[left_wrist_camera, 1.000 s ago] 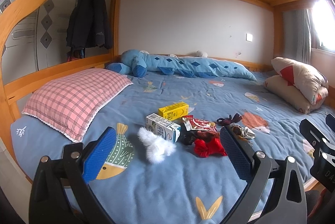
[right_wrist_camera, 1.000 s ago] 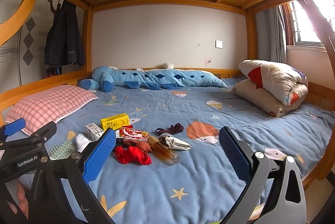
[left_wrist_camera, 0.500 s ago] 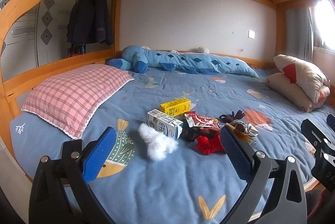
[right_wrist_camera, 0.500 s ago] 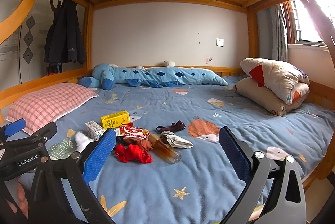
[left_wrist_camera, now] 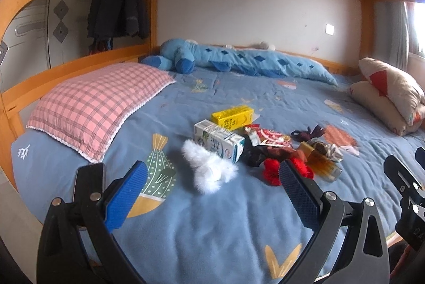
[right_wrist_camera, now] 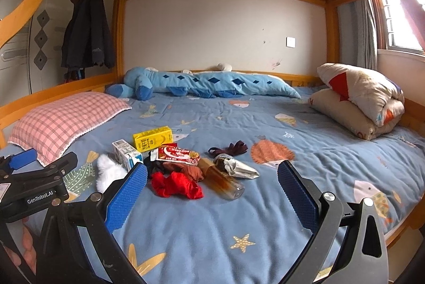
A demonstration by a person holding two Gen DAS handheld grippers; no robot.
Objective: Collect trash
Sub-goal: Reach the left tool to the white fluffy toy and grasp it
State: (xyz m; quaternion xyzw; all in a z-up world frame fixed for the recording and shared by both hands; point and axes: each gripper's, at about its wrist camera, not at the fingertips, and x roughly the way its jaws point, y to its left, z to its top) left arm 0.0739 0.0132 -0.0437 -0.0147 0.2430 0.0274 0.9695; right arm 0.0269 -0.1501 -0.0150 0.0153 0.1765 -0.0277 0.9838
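A heap of litter lies mid-bed on the blue blanket (right_wrist_camera: pixel 305 164): a yellow carton (right_wrist_camera: pixel 152 138), a white milk carton (right_wrist_camera: pixel 127 157), a red snack wrapper (right_wrist_camera: pixel 177 154), a brown bottle (right_wrist_camera: pixel 223 181), crumpled silver foil (right_wrist_camera: pixel 239 168), red cloth (right_wrist_camera: pixel 176 185) and white fluff (right_wrist_camera: pixel 107 173). The left wrist view shows the same yellow carton (left_wrist_camera: pixel 233 117), milk carton (left_wrist_camera: pixel 219 143) and fluff (left_wrist_camera: pixel 209 169). My left gripper (left_wrist_camera: pixel 209 187) is open, short of the fluff. My right gripper (right_wrist_camera: pixel 211 189) is open, framing the red cloth and bottle from the near side, apart from them.
A pink checked pillow (right_wrist_camera: pixel 63 119) lies left, a long blue plush (right_wrist_camera: pixel 209 83) along the far wall, folded quilts (right_wrist_camera: pixel 361 98) at right. Wooden bunk rails and slats enclose the bed. A dark coat (right_wrist_camera: pixel 86 31) hangs outside at left. A dark hair tie (right_wrist_camera: pixel 229 147) lies beside the heap.
Both grippers have moved a little closer to the heap and dipped slightly; the trash sits larger and lower in both views. Nothing on the bed has shifted.
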